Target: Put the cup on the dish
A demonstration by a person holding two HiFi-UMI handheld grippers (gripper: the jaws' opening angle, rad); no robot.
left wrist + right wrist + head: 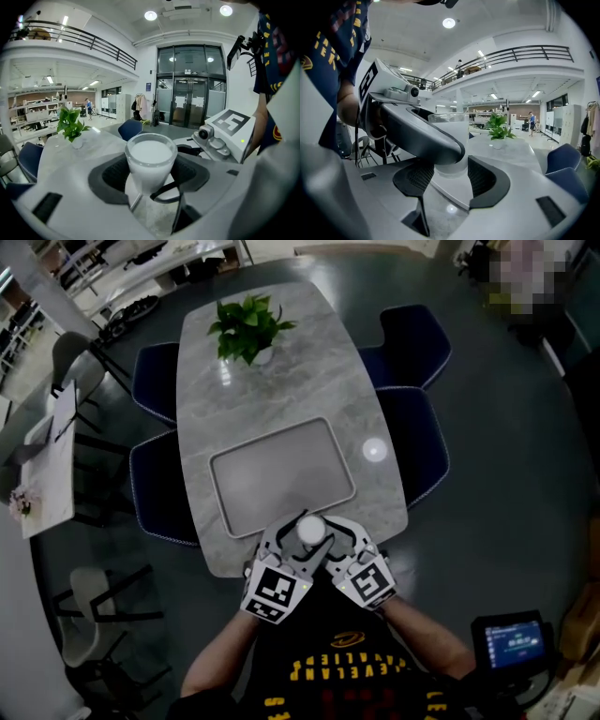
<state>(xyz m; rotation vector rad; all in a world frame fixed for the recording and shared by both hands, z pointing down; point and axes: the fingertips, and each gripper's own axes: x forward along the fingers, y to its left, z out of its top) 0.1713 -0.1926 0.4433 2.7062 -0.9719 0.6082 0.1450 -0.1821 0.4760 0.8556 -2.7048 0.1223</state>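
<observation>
A frosted white cup (310,529) stands at the near edge of the grey marble table (272,390), just outside the grey rectangular dish (281,474). In the left gripper view the cup (149,157) fills the gap between the black pads of my left gripper (152,180), which is shut on it. My right gripper (452,176) is open. The cup (454,140) sits just past its tips, and a finger of the left gripper (422,136) crosses in front of the cup. In the head view, left gripper (302,538) and right gripper (339,532) meet at the cup.
A potted green plant (248,329) stands at the table's far end. Dark blue chairs (412,343) line both long sides. A small side table (52,470) and grey chairs stand to the left. A screen (511,643) glows at the lower right.
</observation>
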